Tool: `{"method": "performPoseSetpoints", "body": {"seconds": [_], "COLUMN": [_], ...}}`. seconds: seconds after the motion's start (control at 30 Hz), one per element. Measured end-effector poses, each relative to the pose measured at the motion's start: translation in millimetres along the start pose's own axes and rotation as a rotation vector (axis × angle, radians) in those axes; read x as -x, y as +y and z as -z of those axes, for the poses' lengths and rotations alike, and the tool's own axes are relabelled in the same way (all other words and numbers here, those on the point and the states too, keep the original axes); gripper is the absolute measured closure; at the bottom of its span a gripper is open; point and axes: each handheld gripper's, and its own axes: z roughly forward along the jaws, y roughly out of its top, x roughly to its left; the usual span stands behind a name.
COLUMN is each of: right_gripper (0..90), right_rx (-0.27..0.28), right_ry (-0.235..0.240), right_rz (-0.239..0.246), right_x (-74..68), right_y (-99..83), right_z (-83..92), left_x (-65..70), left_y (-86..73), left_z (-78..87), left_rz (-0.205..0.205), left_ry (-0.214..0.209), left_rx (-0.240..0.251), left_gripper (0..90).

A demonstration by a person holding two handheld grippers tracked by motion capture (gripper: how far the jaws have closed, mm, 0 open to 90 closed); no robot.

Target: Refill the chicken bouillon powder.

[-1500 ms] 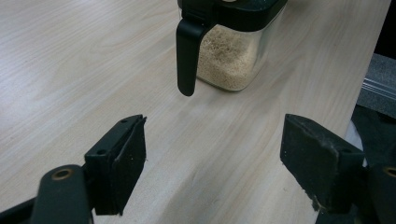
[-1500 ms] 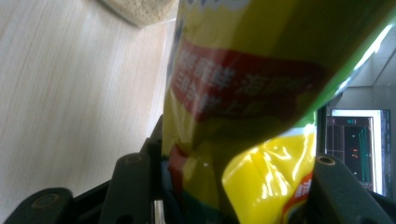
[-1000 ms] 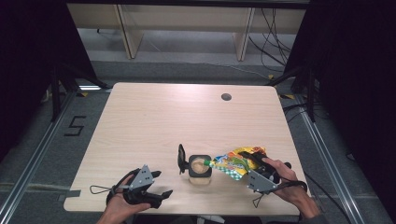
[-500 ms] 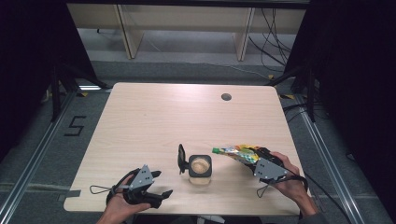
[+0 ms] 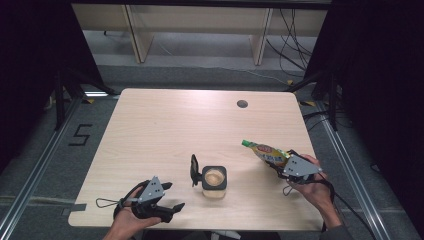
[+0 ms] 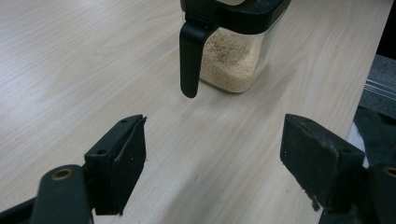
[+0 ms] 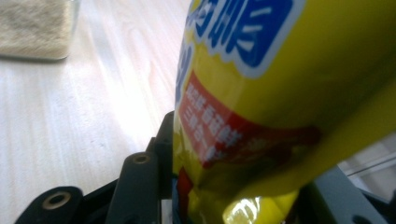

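Observation:
A yellow refill pouch (image 5: 266, 152) with a green cap points up and left at the table's right. My right gripper (image 5: 281, 161) is shut on its lower end. In the right gripper view the pouch (image 7: 261, 93) stands close before the camera between the two jaws. A clear square jar of pale granules (image 5: 214, 179) sits at the front middle, its black lid (image 5: 194, 170) flipped open to the left. My left gripper (image 5: 172, 196) rests near the front left edge, open and empty. Its view looks at the jar (image 6: 233, 60) and the hanging lid (image 6: 189, 56) from a short distance.
The light wooden table (image 5: 175, 125) has a round cable hole (image 5: 242, 104) at the back right. Shelving and cables stand on the floor beyond the far edge. A black mat edge (image 6: 378, 88) lies past the table's side.
My right gripper has carried the pouch to the right, away from above the jar's mouth, and the pouch now stands more upright. The left gripper has not moved.

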Motion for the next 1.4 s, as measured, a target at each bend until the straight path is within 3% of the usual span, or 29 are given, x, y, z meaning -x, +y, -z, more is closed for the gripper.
{"method": "performPoseSetpoints", "body": {"seconds": [0.03, 0.1, 0.17, 0.23, 0.27, 0.3, 0.8, 0.87, 0.9, 0.97, 1.03, 1.1, 1.2, 1.23, 1.27, 1.33, 1.4], "right_gripper": [58.7, 58.8, 59.0, 59.0, 59.0, 58.9, 57.7, 57.3, 56.2, 54.2, 52.4, 50.1, 44.4, 43.3, 42.2, 35.1, 34.4], "right_rx": [0.011, -0.006, -0.023, -0.01, 0.003, -0.013, -0.005, -0.022, -0.029, -0.023, -0.025, -0.026, -0.009, -0.007, -0.004, -0.005, 0.0], "right_ry": [-0.003, -0.004, -0.006, -0.011, -0.027, -0.024, -0.079, -0.059, -0.061, -0.082, -0.094, -0.101, -0.112, -0.111, -0.115, -0.145, -0.15], "right_rz": [0.006, -0.045, -0.057, -0.097, -0.065, -0.12, -0.259, -0.288, -0.309, -0.299, -0.297, -0.318, -0.397, -0.407, -0.398, -0.415, -0.477], "right_x": [2.6, 3.2, 4.9, 7.1, 10.9, 8.4, 8.5, 7.6, 6.8, 7.3, 7.7, 7.3, 4.9, 5.1, 5.3, 5.4, 5.0], "right_y": [-2.0, -6.7, -11.4, -13.7, -15.0, -16.0, -19.6, -19.2, -18.7, -18.3, -18.0, -19.1, -21.5, -22.3, -23.4, -24.4, -26.2], "right_z": [-0.9, -1.2, -2.6, -1.9, -2.2, -1.3, 6.8, 8.6, 10.3, 10.5, 12.4, 13.9, 20.4, 22.6, 25.2, 30.4, 34.0], "left_x": [0.6, 0.4, 0.2, 0.3, 0.3, 0.5, -0.7, -0.3, 0.0, 0.1, -1.7, -0.9, -0.7, 0.0, -2.5, -1.4, -0.4], "left_y": [-0.1, 0.1, 0.2, 0.5, 0.0, -0.4, -0.5, -0.6, -0.8, -1.3, -0.6, -0.8, -1.0, -1.1, -0.7, -1.0, -1.1], "left_z": [0.1, 0.3, 0.3, 0.5, -0.1, -0.2, 1.1, 0.6, 0.6, -0.1, 0.8, 1.3, 1.5, 1.7, 2.8, 2.5, 1.0], "left_rz": [0.006, 0.003, 0.0, 0.006, 0.007, 0.022, 0.005, 0.014, 0.018, 0.02, -0.01, 0.008, 0.007, 0.026, -0.006, 0.011, 0.016], "left_ry": [0.005, 0.007, 0.004, 0.003, 0.005, -0.001, 0.007, 0.01, 0.008, 0.007, 0.006, 0.009, 0.009, 0.009, 0.008, 0.009, 0.01], "left_rx": [-0.001, -0.001, -0.002, 0.003, 0.016, 0.017, -0.004, 0.003, 0.003, 0.013, 0.007, 0.002, 0.012, 0.007, -0.007, -0.006, 0.011], "left_gripper": [22.1, 22.1, 22.1, 22.1, 22.1, 22.1, 22.1, 22.1, 22.1, 22.1, 22.1, 22.1, 22.1, 22.1, 22.1, 22.1, 22.2]}}
